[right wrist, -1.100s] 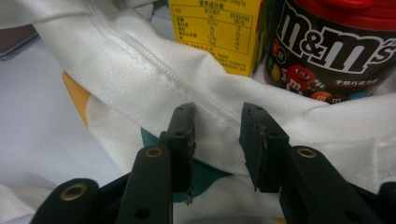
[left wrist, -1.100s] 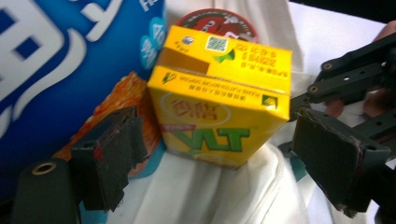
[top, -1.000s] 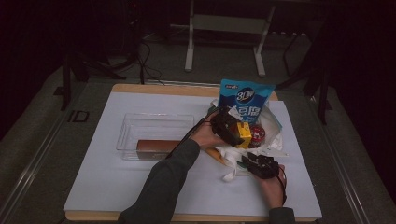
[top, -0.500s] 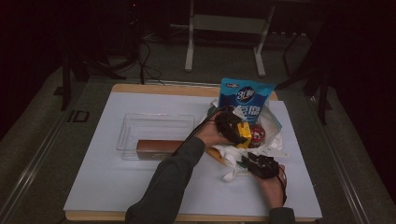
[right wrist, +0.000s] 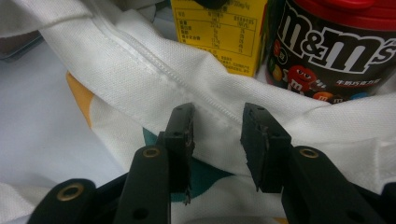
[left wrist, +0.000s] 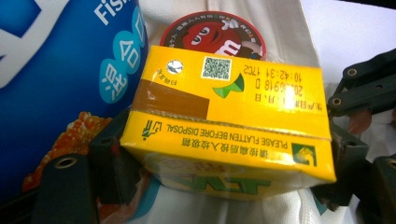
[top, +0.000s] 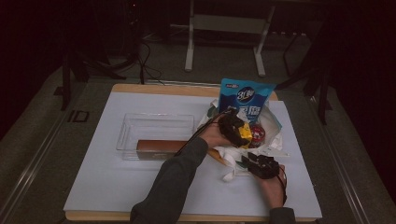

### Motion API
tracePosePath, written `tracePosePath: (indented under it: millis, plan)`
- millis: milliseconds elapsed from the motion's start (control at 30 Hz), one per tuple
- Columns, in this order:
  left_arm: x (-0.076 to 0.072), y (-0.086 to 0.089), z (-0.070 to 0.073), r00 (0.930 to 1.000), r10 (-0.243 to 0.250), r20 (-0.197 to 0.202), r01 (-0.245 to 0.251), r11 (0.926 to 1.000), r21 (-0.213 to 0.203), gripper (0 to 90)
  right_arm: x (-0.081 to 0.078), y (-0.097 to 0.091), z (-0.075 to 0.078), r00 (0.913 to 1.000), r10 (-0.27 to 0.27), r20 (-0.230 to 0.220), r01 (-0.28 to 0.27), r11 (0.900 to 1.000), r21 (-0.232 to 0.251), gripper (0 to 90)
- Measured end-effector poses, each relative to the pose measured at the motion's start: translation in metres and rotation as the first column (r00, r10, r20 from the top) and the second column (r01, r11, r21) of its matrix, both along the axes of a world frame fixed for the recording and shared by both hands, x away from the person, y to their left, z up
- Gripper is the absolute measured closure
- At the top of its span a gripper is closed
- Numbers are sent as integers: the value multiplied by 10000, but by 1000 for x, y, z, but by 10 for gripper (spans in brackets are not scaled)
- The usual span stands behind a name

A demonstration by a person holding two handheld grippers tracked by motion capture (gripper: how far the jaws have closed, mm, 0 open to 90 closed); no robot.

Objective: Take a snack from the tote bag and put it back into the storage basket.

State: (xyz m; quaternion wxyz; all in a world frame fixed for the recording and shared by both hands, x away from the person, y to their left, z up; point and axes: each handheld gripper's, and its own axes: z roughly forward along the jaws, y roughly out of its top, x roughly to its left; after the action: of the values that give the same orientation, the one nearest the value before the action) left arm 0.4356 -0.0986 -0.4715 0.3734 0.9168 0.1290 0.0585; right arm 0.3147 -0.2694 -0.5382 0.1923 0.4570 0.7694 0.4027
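Observation:
A white tote bag lies open on the table's right half. In it are a blue snack pouch, a red-lidded M&M's can and a yellow drink carton. My left gripper is shut on the yellow carton, one jaw on each side, beside the can's lid and the pouch. My right gripper stands open at the bag's hemmed rim, with the carton and the can just beyond. In the high view the right gripper sits at the bag's near edge.
A clear plastic tray stands left of the bag, with a long brown box at its near side. The white table top ends in a wooden edge. Dark floor and a stand's legs lie beyond.
My left gripper has edged slightly to the right with the yellow carton. The right gripper has kept still at the bag's rim.

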Motion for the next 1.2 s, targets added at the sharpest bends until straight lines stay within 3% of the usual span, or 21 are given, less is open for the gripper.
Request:
tracePosePath:
  millis: [233,700,1200]
  plan:
    - [-2,0,-1,9997,-88,216,84,9998,165,278,0,0,0,10000,11,-2,-11,10000,4,638]
    - [-8,1,5,9984,326,466,-347,9984,452,286,0,0,0,10000,23,-41,-23,10000,65,637]
    - [-18,14,33,9931,983,645,-987,9951,32,285,0,0,0,10000,14,-19,-14,10000,-12,637]
